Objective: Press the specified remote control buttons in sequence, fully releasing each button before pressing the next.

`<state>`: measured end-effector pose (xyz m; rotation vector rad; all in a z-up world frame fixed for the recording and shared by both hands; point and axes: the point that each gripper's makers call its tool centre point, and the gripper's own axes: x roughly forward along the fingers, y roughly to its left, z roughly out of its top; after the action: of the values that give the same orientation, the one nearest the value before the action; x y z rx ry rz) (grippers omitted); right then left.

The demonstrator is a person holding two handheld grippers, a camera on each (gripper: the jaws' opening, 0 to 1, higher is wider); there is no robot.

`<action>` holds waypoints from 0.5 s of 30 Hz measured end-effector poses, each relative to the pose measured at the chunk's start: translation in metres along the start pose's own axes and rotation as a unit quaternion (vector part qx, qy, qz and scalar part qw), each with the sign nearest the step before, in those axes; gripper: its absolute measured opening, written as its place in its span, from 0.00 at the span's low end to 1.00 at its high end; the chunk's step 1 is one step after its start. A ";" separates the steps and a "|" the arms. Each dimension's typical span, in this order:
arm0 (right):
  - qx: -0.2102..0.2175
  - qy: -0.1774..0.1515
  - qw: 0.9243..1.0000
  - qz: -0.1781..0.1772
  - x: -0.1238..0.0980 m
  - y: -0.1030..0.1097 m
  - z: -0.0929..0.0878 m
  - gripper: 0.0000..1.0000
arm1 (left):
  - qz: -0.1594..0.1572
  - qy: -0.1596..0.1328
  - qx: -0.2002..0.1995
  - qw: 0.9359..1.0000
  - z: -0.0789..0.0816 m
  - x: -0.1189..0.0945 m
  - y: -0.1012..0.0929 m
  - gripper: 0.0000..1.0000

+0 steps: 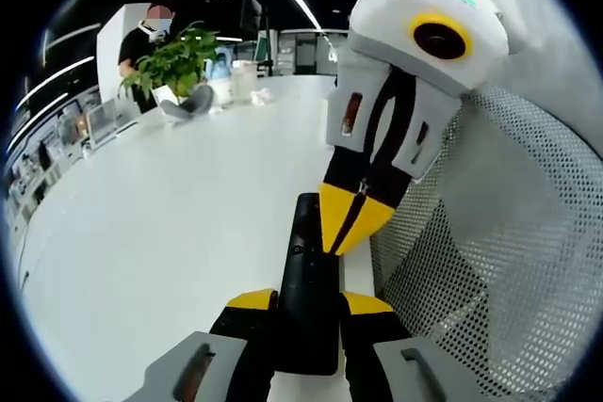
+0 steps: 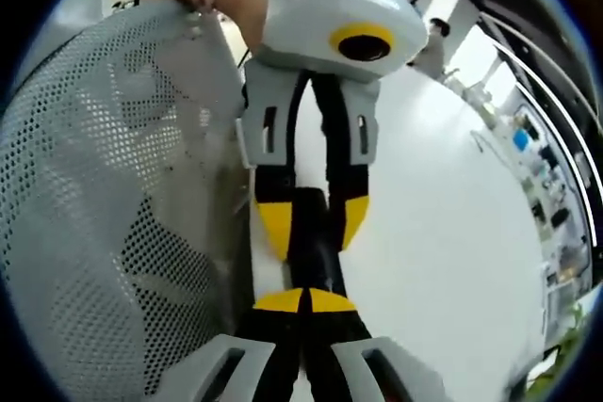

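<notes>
My left tongs clamp the black remote near its end, over the white desk. My right tongs are closed, tips pressing on remote's top. No readable text or brand.

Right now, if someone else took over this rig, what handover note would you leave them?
Left tool: shut on the black remote control, holding its near end above the white table.
Right tool: jaws shut, tips at the remote's upper face, apparently on a button; which button cannot be told.
A grey mesh chair back stands next to the remote.
Done: remote held steady. How many presses are finished is not visible.
Left: release fully, then go on with the sequence.
</notes>
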<state>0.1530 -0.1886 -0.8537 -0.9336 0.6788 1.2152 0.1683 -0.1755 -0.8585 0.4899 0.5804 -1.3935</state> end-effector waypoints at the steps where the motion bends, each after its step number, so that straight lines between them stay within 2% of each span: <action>1: 0.003 0.000 1.000 0.000 0.000 0.000 0.000 0.00 | 0.000 0.000 0.000 1.000 0.000 0.000 0.000 0.26; 15: 0.043 -0.002 0.999 0.011 -0.001 0.000 -0.002 0.00 | -0.002 0.002 -0.001 1.000 0.000 0.000 0.000 0.26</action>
<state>0.1525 -0.1907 -0.8542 -0.8549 0.7347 1.1982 0.1678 -0.1755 -0.8587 0.4908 0.5854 -1.3960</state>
